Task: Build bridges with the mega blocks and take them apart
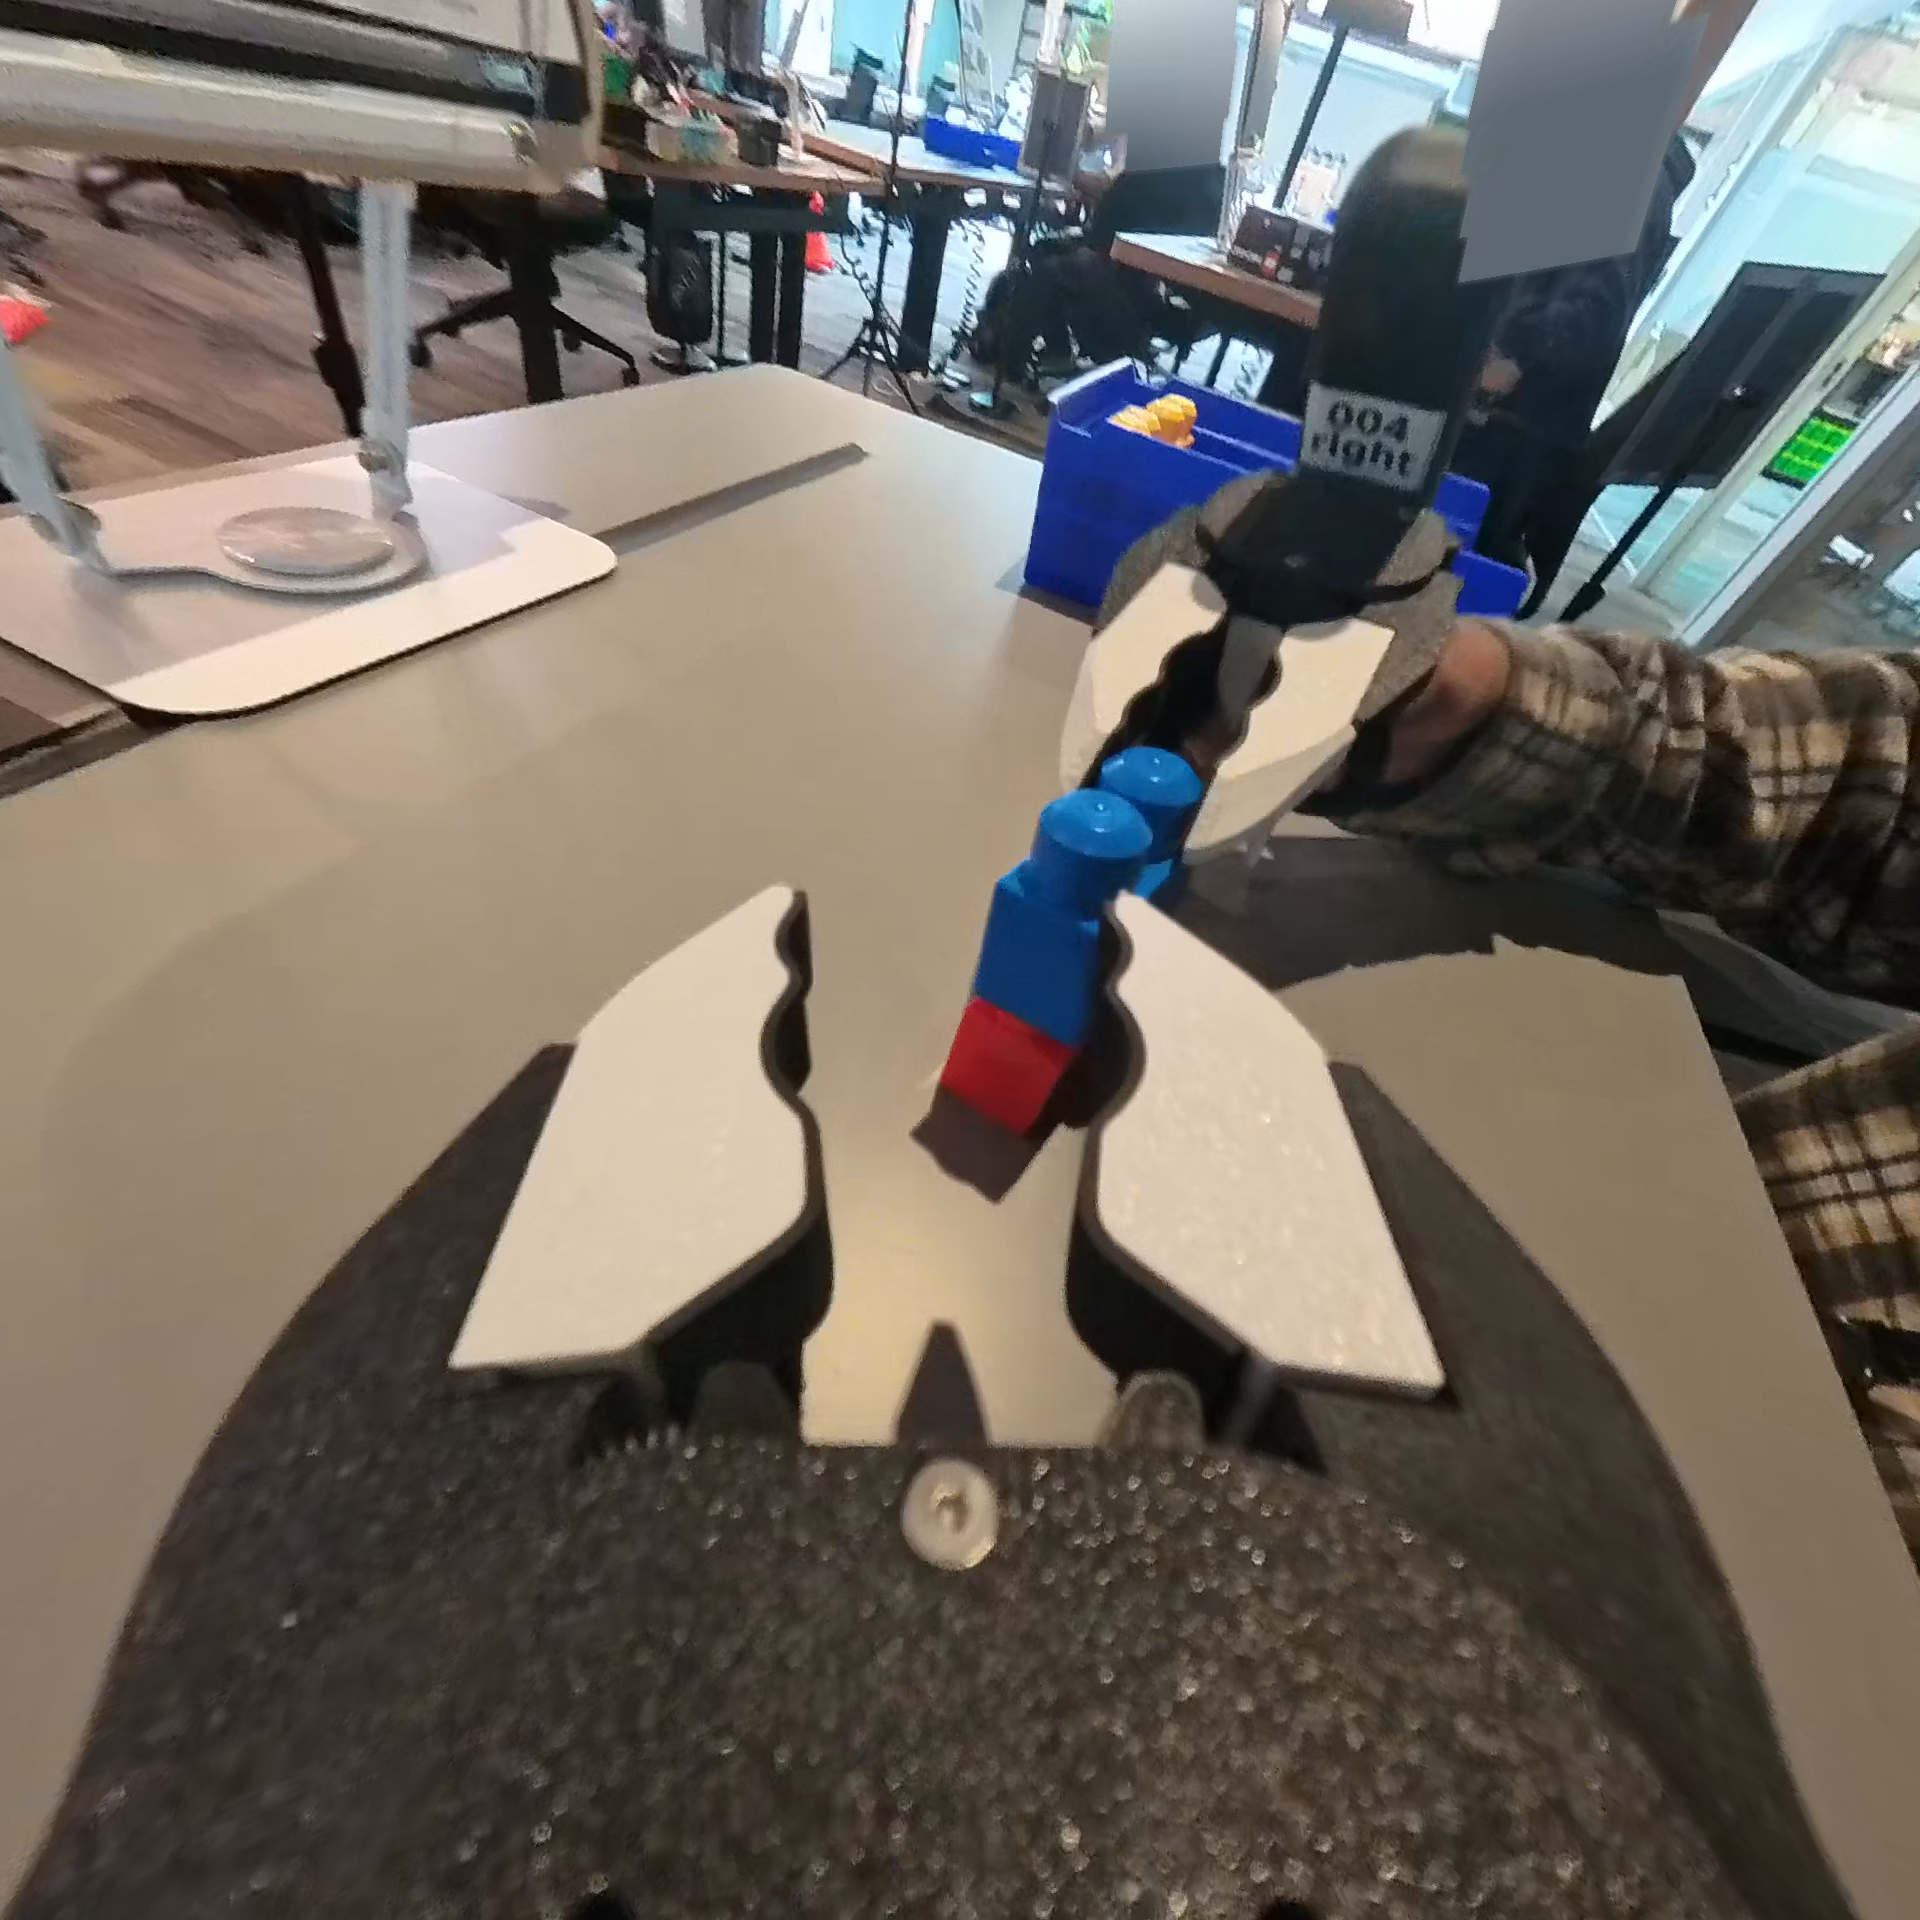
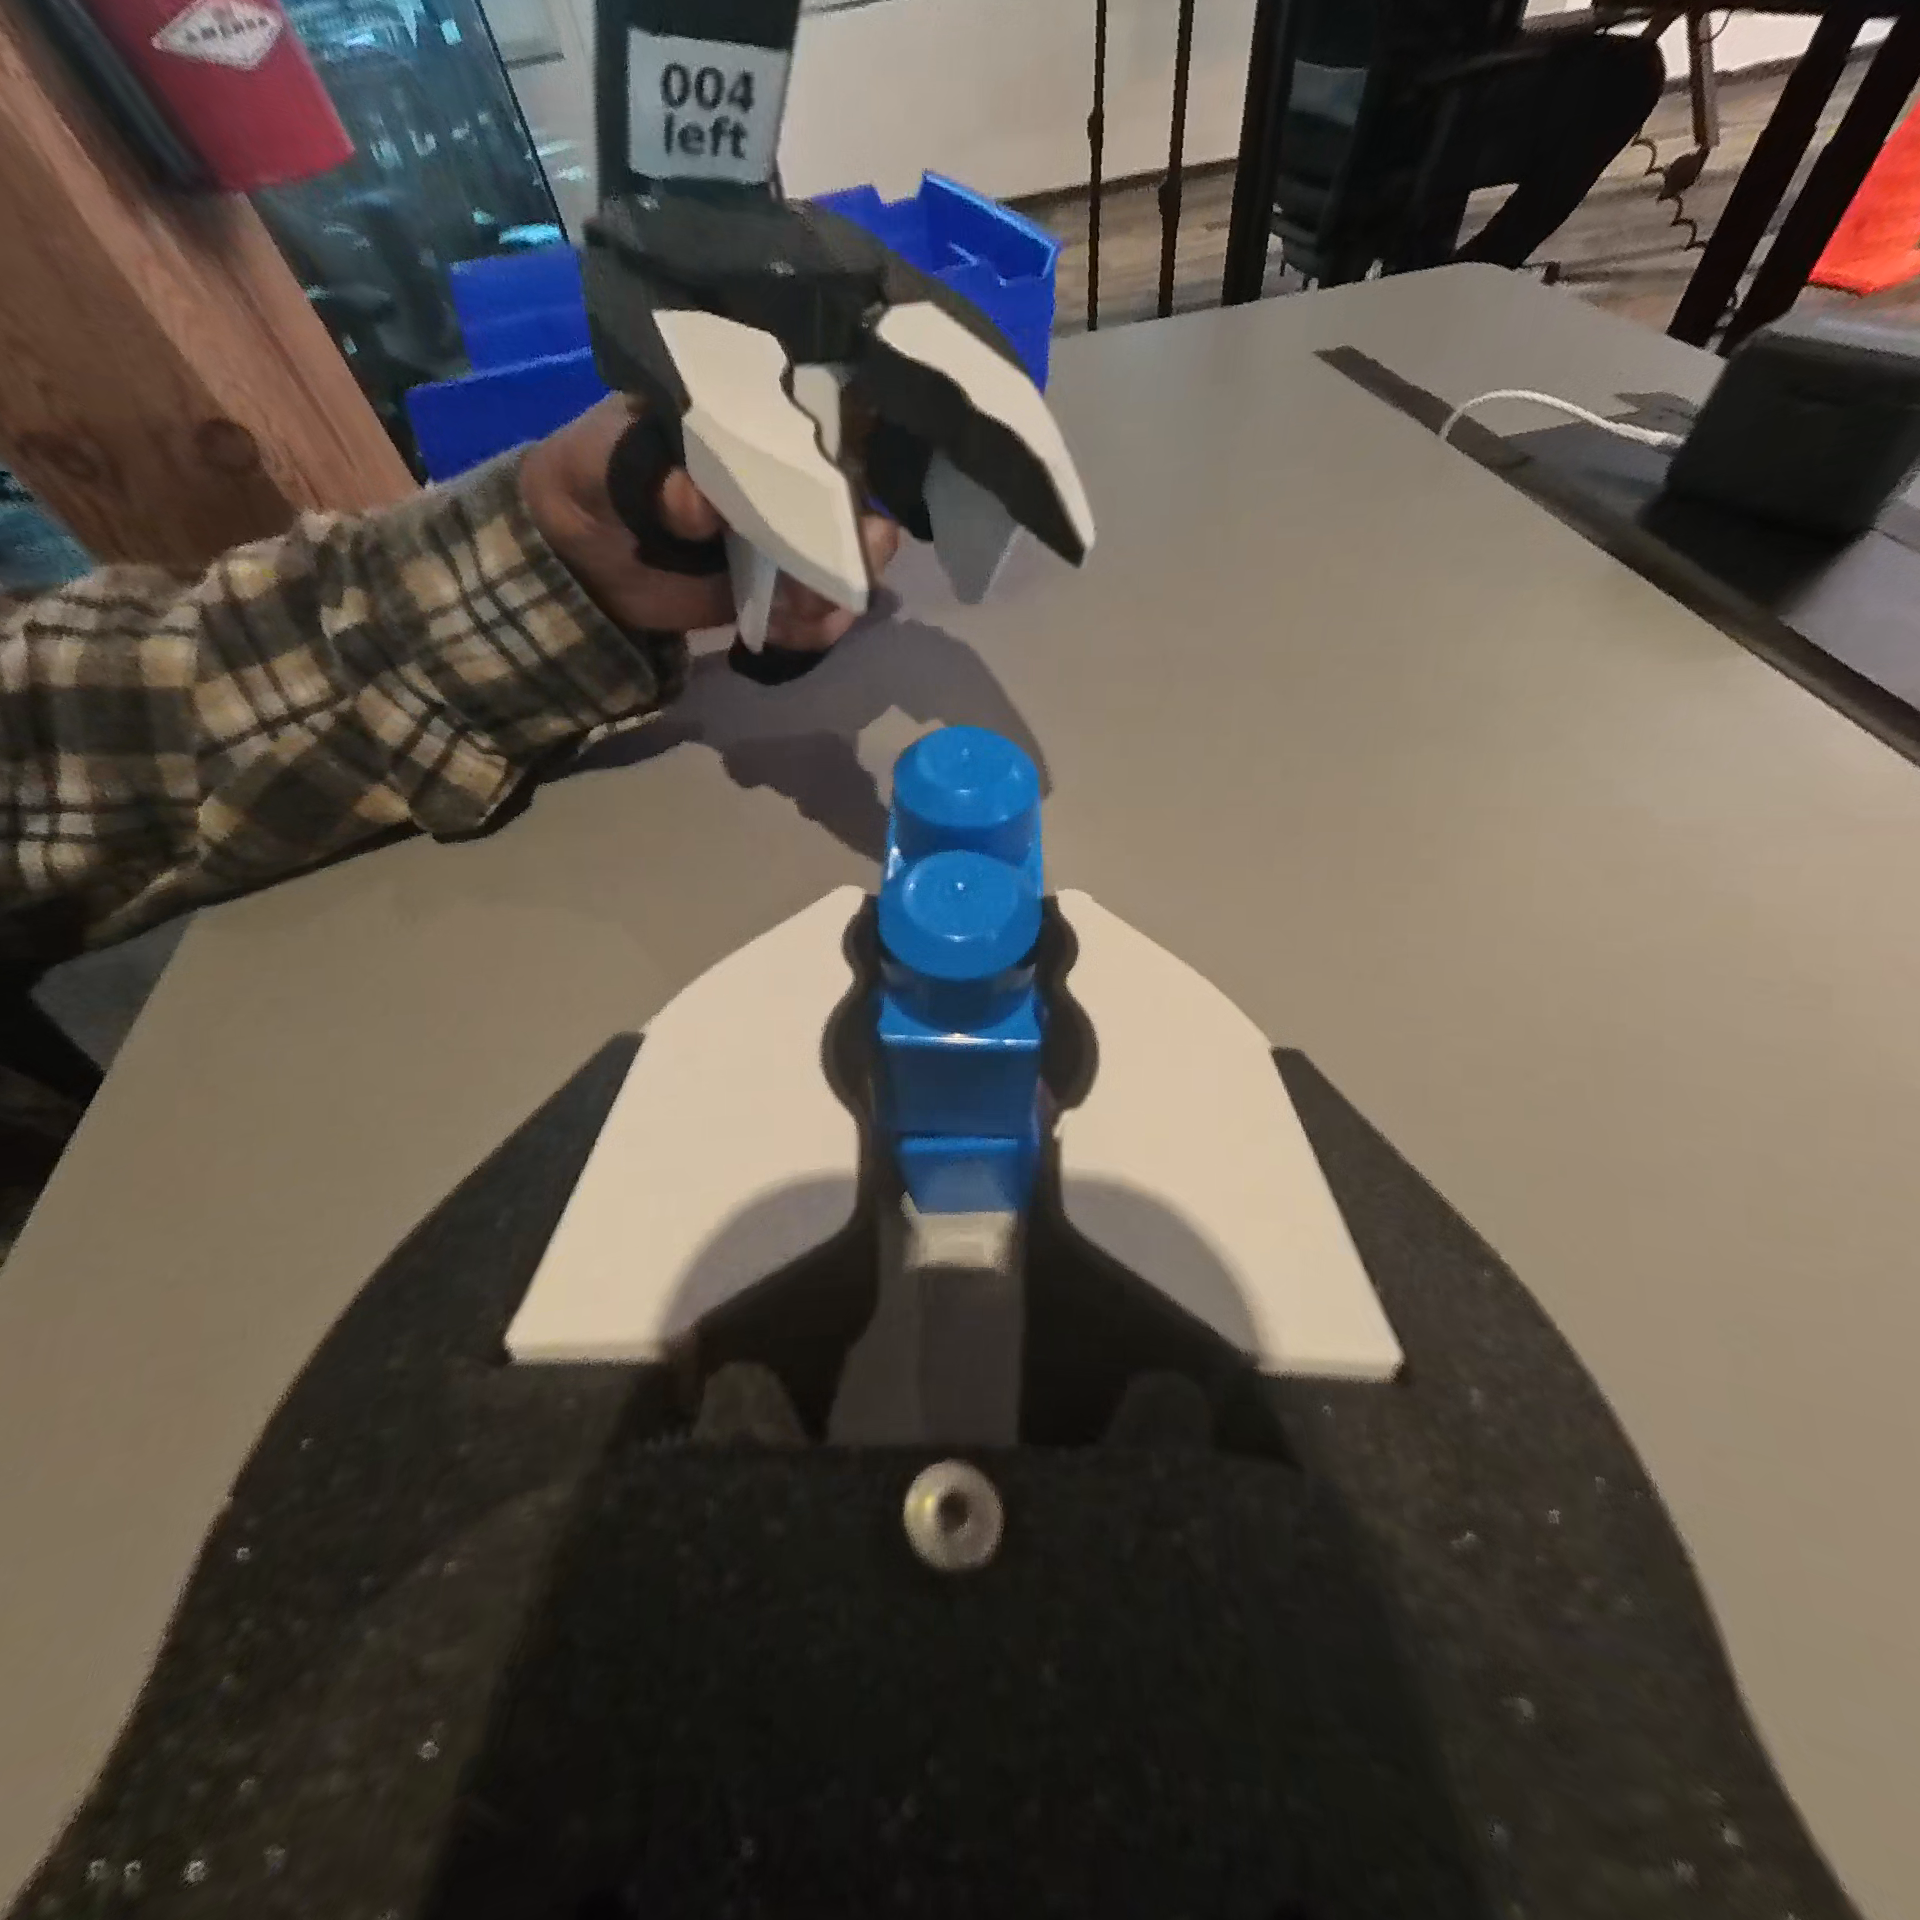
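Blue block between right hand-held gripper fingers

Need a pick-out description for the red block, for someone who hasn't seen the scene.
Start at the grey tabletop, near the edge where the plaid-sleeved person sits. A long blue plastic two-stud block stands there, its far end clamped by the right hand-held gripper, with the open left hand-held gripper around its near end. The small red plastic block sits under that near end, the only red piece.
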`<action>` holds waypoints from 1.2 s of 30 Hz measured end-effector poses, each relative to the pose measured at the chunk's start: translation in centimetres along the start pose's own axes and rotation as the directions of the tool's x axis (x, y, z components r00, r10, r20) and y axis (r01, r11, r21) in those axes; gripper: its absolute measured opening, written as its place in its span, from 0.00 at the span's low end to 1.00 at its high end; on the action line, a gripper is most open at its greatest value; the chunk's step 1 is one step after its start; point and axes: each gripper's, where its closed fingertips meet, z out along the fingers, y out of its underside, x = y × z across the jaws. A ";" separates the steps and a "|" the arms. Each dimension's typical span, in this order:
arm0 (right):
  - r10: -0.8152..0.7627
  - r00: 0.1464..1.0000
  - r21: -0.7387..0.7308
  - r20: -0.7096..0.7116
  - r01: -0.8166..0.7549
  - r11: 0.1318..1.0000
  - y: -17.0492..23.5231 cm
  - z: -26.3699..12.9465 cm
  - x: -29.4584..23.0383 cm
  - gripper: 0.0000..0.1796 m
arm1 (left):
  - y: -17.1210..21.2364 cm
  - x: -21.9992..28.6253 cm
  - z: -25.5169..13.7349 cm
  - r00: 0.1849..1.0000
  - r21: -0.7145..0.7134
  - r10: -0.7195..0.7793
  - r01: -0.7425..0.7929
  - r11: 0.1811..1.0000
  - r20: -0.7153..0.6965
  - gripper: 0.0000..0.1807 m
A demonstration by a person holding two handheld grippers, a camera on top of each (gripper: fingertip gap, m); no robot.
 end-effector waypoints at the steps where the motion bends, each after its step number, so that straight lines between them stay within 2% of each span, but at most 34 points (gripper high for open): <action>1: -0.016 1.000 -0.021 0.003 0.016 1.000 0.0 0.0 -0.1 0.16 | 0.3 0.2 0.3 1.000 -0.018 0.007 -0.007 1.000 -0.011 0.29; 5: -0.096 0.995 -0.151 0.035 0.100 0.983 0.3 -0.1 -0.2 0.16 | 1.6 0.9 1.1 0.998 -0.084 0.046 -0.049 0.995 -0.038 0.29; 9: -0.108 0.991 -0.226 0.076 0.123 0.966 0.4 -0.1 -0.1 0.16 | 1.8 1.3 1.5 0.996 -0.092 0.060 -0.065 0.994 -0.060 0.29; 12: -0.106 0.990 -0.235 0.089 0.124 0.964 0.4 0.0 -0.1 0.16 | 1.5 1.9 1.9 0.991 -0.080 0.075 -0.084 0.993 -0.108 0.30; 17: -0.101 0.989 -0.236 0.106 0.124 0.964 0.4 0.0 -0.1 0.16 | 2.0 2.7 3.3 0.971 -0.152 0.123 -0.156 0.976 -0.205 0.30; 22: -0.107 0.986 -0.229 0.125 0.134 0.964 0.3 0.3 -0.4 0.16 | 4.4 3.3 5.3 0.953 -0.289 0.125 -0.207 0.935 -0.277 0.29; 24: -0.114 0.984 -0.225 0.134 0.142 0.964 0.2 0.5 -0.5 0.16 | 4.7 3.3 5.7 0.949 -0.284 0.148 -0.229 0.931 -0.280 0.21; 29: -0.106 0.982 -0.218 0.155 0.138 0.966 0.2 0.5 -0.5 0.16 | 4.8 3.2 5.7 0.949 -0.244 0.184 -0.248 0.938 -0.257 0.21; 36: -0.092 0.980 -0.231 0.175 0.132 0.964 0.2 0.7 -0.6 0.16 | 5.0 3.2 5.6 0.953 -0.251 0.162 -0.227 0.941 -0.254 0.21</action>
